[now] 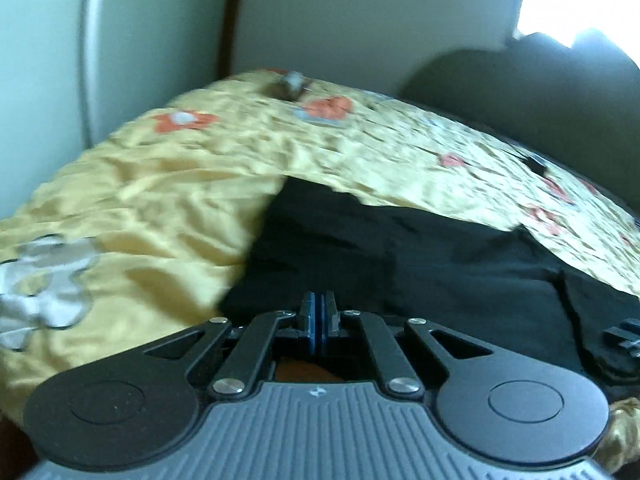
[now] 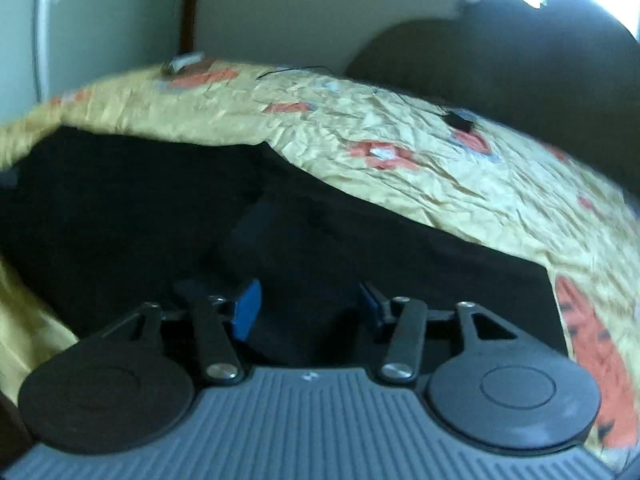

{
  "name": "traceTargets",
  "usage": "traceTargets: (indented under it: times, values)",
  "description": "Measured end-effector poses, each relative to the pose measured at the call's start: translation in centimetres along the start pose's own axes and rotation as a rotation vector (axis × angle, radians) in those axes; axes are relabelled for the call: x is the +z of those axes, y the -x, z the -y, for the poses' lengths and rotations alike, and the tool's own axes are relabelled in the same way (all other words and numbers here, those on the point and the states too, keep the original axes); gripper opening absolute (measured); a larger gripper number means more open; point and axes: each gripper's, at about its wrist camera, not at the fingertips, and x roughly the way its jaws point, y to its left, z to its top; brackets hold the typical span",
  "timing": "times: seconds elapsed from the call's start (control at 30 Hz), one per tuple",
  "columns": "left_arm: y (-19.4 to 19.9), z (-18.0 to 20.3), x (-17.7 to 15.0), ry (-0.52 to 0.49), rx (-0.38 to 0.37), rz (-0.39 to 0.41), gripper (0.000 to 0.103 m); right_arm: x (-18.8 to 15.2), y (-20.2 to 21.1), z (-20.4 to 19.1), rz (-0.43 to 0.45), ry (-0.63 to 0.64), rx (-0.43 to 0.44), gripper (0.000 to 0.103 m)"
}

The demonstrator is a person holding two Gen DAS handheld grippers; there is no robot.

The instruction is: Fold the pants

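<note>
Black pants (image 1: 400, 256) lie spread on a yellow floral bedspread (image 1: 160, 208). My left gripper (image 1: 319, 304) sits at the pants' near left edge with its blue pads pressed together; no cloth shows between them. In the right wrist view the pants (image 2: 200, 208) fill the middle and left. My right gripper (image 2: 308, 300) is open just over the black cloth, its blue pads (image 2: 248, 308) wide apart with nothing between them. Part of the right gripper (image 1: 624, 336) shows at the right edge of the left wrist view.
The bedspread (image 2: 440, 184) is wrinkled, with orange and grey flowers. A small grey object (image 1: 290, 84) and a small black object (image 2: 458, 122) lie on it farther back. A dark rounded headboard or chair (image 2: 500, 72) stands at the back right, pale walls (image 1: 360, 20) behind.
</note>
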Motion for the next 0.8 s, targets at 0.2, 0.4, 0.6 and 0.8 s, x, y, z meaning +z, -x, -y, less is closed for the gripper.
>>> traceTargets:
  times: [0.2,0.4,0.6,0.8]
  values:
    - [1.3,-3.1,0.6,0.129,-0.093,-0.007,0.003,0.7,1.2,-4.1,0.063,0.128,0.034,0.064]
    - [1.4,-5.5,2.0,0.178,-0.119,-0.008,0.004,1.8,1.8,-12.2,0.124,0.345,0.164,0.064]
    - [-2.0,-7.5,2.1,0.342,-0.236,-0.131,0.004,1.6,2.1,-19.8,0.173,0.546,0.221,0.064]
    - [-1.3,-9.0,1.5,0.372,-0.235,-0.108,0.004,0.7,1.1,-25.9,0.175,0.751,0.244,0.063]
